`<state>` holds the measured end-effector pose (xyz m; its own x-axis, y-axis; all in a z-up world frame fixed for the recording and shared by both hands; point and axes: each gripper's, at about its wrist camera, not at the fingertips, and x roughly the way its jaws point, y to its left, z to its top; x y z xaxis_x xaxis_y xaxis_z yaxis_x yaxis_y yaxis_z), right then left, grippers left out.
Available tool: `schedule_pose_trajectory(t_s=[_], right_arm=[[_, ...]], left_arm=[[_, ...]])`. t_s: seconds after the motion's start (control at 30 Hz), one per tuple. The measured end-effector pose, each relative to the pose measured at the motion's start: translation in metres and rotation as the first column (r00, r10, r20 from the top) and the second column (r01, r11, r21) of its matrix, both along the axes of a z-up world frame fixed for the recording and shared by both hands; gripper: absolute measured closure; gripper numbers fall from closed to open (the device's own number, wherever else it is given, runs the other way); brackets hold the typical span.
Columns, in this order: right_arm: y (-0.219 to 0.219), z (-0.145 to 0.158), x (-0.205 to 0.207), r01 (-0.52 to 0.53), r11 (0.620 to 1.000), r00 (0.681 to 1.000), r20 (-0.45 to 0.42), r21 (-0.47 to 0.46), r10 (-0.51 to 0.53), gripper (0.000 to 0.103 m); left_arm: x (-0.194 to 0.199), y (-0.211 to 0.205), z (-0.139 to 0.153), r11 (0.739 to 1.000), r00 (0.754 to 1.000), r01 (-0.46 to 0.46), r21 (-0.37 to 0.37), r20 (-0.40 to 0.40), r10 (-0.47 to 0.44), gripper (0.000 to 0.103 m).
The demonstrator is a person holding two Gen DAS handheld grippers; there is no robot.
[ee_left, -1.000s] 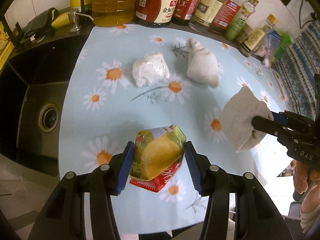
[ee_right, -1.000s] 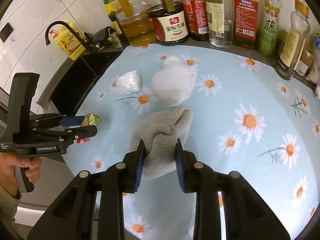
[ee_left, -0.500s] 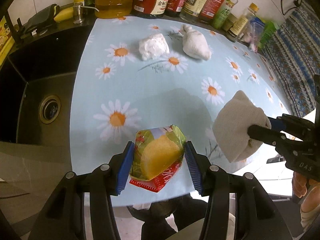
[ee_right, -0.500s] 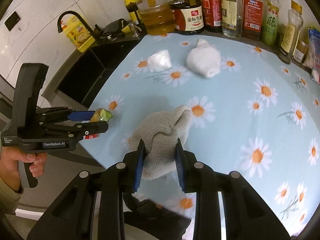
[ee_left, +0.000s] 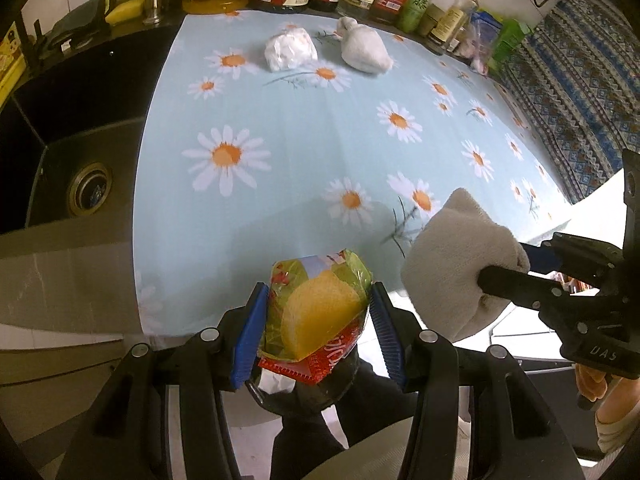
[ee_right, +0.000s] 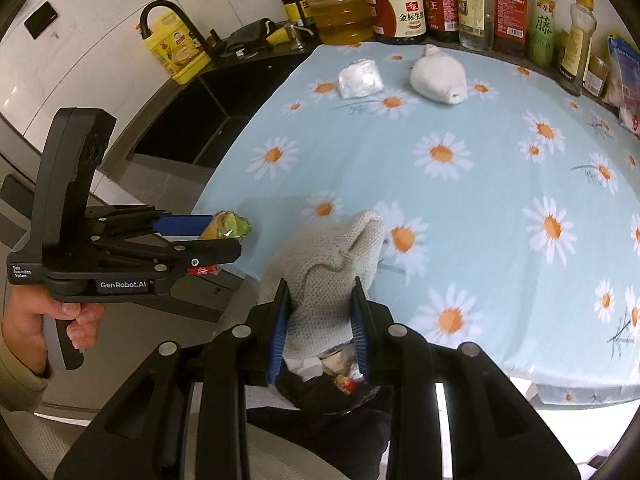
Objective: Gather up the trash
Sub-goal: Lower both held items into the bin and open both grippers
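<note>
Two pairs of fingers are each closed on a piece of trash, both held off the near edge of the bench. The left gripper pinches a crumpled snack wrapper, green and yellow with a red printed strip, between its blue pads; from the right wrist view the same gripper shows from the side, gripped by a bare hand. The right gripper squeezes a grey knitted cloth bundle whose upper corner sticks up above the fingers; in the left wrist view it hangs at the right, clamped by the right gripper. Just below both loads sits a dark trash bag with scraps visible in its mouth, also seen under the wrapper. Further out, the bench carries a light blue daisy-print cover. Near its far side lie a crumpled white plastic wad and, just beside it, a white cloth bundle, apart from each other. Behind them stands a row of sauce and oil bottles along the wall. To the left is a dark sink with a round drain, and a black faucet.
</note>
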<state>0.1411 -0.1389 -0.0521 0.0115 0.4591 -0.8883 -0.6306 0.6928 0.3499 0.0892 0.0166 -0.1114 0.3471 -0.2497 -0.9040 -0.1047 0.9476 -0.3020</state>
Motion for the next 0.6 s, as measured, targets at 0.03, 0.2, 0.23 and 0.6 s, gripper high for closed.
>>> schedule_pose_trajectory(t_s=[0.03, 0.2, 0.23, 0.6], right_arm=[[0.0, 0.0, -0.005, -0.002, 1.0, 1.0, -0.002, -0.001, 0.002, 0.073], [0.005, -0.006, -0.027, -0.026, 1.0, 0.999, -0.025, -0.004, 0.026, 0.073], [0.005, -0.008, -0.032, -0.033, 0.999, 0.999, -0.033, -0.005, 0.033, 0.073], [0.005, -0.039, -0.065, -0.072, 0.996, 0.992, -0.108, -0.054, 0.066, 0.072]], left_arm=[[-0.003, -0.001, 0.0, 1.0, 1.0, 0.002, -0.002, 0.0, -0.002, 0.054], [-0.019, -0.005, -0.003, 1.0, 1.0, 0.006, -0.02, -0.006, -0.006, 0.054], [-0.023, -0.006, -0.004, 1.0, 1.0, 0.006, -0.025, -0.006, -0.007, 0.054], [-0.057, -0.011, -0.029, 0.998, 0.998, -0.013, -0.069, -0.067, 0.009, 0.054]])
